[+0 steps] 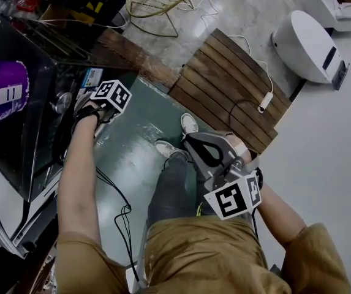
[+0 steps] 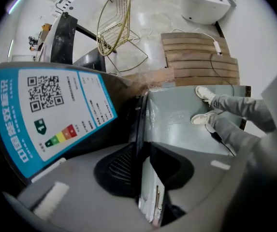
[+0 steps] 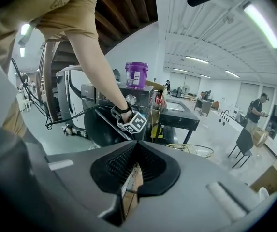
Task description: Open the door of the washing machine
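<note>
The left gripper (image 2: pixel 140 170) is clamped on the thin dark edge of the washing machine door (image 2: pixel 111 88), which carries an energy label (image 2: pixel 56 110) and stands at the person's left. The right gripper (image 3: pixel 128 187) hangs well apart, jaws closed on nothing.

Short-sleeved shirt (image 1: pixel 212 256), mustard-tan, loose at the sleeve hems. Grey trousers (image 1: pixel 172 188), and white shoes (image 1: pixel 189 124) with pale laces. Black strap (image 1: pixel 88 111) round the left wrist, a second black band (image 1: pixel 259 177) at the right wrist. Left claw (image 2: pixel 142 175): smooth grey shell with black ribbed pads (image 2: pixel 119 166) set in a rounded black recess. A pale strip (image 2: pixel 51 199) is stuck on each side of the shell. Right claw (image 3: pixel 128 178): same build, same grey and black, same strips. Each carries a white cube printed with black square markers: left cube (image 1: pixel 113 97), right cube (image 1: pixel 233 198).
</note>
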Tool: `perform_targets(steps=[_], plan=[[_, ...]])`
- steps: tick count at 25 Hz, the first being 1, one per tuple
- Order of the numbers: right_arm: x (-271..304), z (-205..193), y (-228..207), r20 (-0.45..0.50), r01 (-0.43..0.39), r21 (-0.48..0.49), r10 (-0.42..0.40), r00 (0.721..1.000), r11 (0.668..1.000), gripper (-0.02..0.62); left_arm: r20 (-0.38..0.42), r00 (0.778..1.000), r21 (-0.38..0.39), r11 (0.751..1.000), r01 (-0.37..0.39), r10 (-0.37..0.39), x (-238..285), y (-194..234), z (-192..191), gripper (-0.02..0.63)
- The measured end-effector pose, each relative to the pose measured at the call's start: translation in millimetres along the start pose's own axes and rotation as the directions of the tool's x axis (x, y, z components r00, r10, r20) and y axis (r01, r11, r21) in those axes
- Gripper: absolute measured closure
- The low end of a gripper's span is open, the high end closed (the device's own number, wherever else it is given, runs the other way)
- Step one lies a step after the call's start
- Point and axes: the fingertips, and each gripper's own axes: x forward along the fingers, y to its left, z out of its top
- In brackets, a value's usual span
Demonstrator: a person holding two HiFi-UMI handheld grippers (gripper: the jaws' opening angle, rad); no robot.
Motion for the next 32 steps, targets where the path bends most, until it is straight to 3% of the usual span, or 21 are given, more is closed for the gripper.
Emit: perform_targets(steps=[3,6,8,10,13,18,23,28,32], plan=[[2,1,0,0.006,-0.001,0.008,0.001,1.0,1.0,0.591,0.021,0.997,-0.026,0.997,0.075,-0.074,-7,-10,-1,0.46],[5,5,-1,0.013,-0.002,0.001,0.002,1.0,1.0,0.591,0.037,0.975,0.021,0.976,0.219,-0.219,-26,-75,4,0.457],[5,9,1,0.023,-0.008,-0.009,0.008,1.0,1.0,0.591,0.093,0.971,0.108,0.972,0.209,-0.22,-22,-121,19,0.46],[3,11,0,0.036,-0.009,-0.025,0.01,0.999,1.0,0.591,0.125,0.961,0.128,0.964,0.231,-0.247,-19,-145,24,0.454],[-5,8,3,0.035,-0.001,-0.032,0.002,0.999,0.999,0.591,0.143,0.954,0.136,0.96,0.244,-0.263,-23,-158,23,0.453],[-21,-3,13,0.029,-0.002,-0.028,0.003,1.0,1.0,0.591,0.178,0.958,0.156,0.968,0.199,-0.226,-28,-159,22,0.453],[-31,-12,21,0.021,-0.019,-0.041,0.02,1.0,0.999,0.591,0.223,0.95,0.079,0.976,0.204,-0.217,-42,-155,17,0.453],[-28,-4,29,0.048,-0.043,-0.065,0.046,0.998,0.997,0.591,0.289,0.948,-0.002,0.99,0.143,-0.136,-60,-150,-5,0.451],[-19,9,43,0.056,-0.065,-0.109,0.071,0.996,0.992,0.591,0.42,0.905,-0.209,0.964,0.167,-0.066,-80,-142,-26,0.434]])
